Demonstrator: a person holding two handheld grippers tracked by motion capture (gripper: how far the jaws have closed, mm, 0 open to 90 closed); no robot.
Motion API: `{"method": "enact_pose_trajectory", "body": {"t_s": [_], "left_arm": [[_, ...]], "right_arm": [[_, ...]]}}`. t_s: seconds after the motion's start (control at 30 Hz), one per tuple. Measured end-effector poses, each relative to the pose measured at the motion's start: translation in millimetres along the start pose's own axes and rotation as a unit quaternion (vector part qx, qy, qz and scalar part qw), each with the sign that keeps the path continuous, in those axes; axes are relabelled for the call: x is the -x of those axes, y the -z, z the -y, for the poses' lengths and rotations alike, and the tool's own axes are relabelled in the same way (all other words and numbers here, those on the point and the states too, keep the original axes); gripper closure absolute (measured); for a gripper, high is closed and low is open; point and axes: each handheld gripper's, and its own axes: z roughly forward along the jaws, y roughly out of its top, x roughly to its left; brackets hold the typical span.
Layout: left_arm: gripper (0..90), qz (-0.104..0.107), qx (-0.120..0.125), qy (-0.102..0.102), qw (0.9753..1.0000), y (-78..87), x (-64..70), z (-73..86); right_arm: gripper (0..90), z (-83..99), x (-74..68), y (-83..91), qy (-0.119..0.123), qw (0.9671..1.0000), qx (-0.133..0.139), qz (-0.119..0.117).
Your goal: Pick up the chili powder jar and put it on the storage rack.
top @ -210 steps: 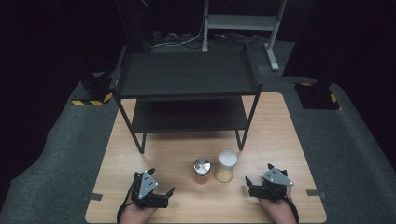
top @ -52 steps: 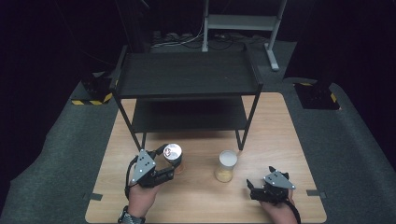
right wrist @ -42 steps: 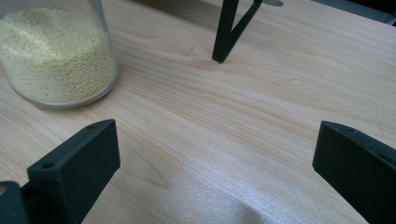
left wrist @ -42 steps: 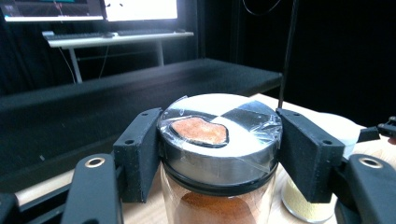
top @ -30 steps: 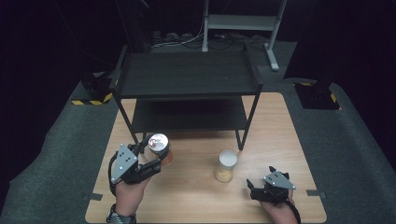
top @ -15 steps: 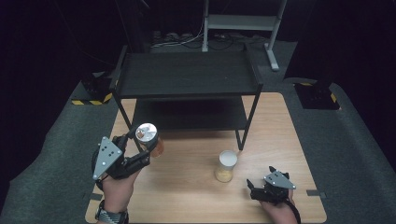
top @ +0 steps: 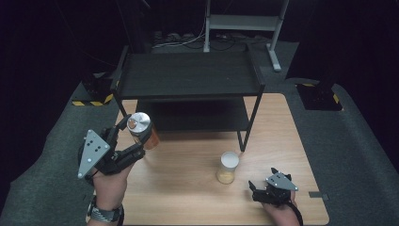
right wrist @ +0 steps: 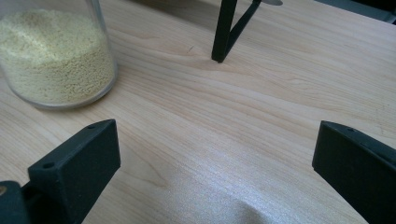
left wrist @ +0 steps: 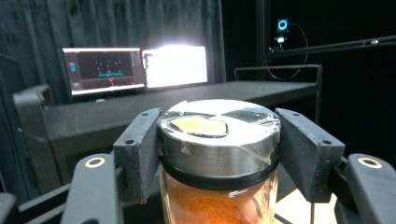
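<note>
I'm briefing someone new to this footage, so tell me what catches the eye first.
The left gripper holds a silver-lidded jar of orange powder up off the wooden table, its jaws clamped on the lid, near the left front of the black two-tier shelf. A second jar of pale yellow grains stands on the table beside the right gripper, whose jaws are open.
</note>
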Motion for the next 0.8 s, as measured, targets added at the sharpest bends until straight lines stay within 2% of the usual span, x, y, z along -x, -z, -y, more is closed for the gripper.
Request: {"method": "enact_pose_trajectory", "body": {"t_s": [0.4, 0.6, 0.8], "left_arm": [[34.7, -0.001, 0.028, -0.009, 0.9996, -4.8, -2.6, -23.0], [34.7, 0.000, 0.039, 0.003, 0.9992, -12.5, -6.7, -30.6], [34.7, -0.003, 0.048, 0.005, 0.9988, -22.2, -8.0, -38.3]], "right_arm": [[0.3, -0.3, 0.3, -0.3, 0.001, 1.0000, -0.001, 0.000], [0.5, -0.4, 0.2, -0.3, 0.001, 1.0000, -0.001, 0.000], [0.5, -0.3, 0.1, -0.1, 0.001, 1.0000, -0.001, -0.001]]}}
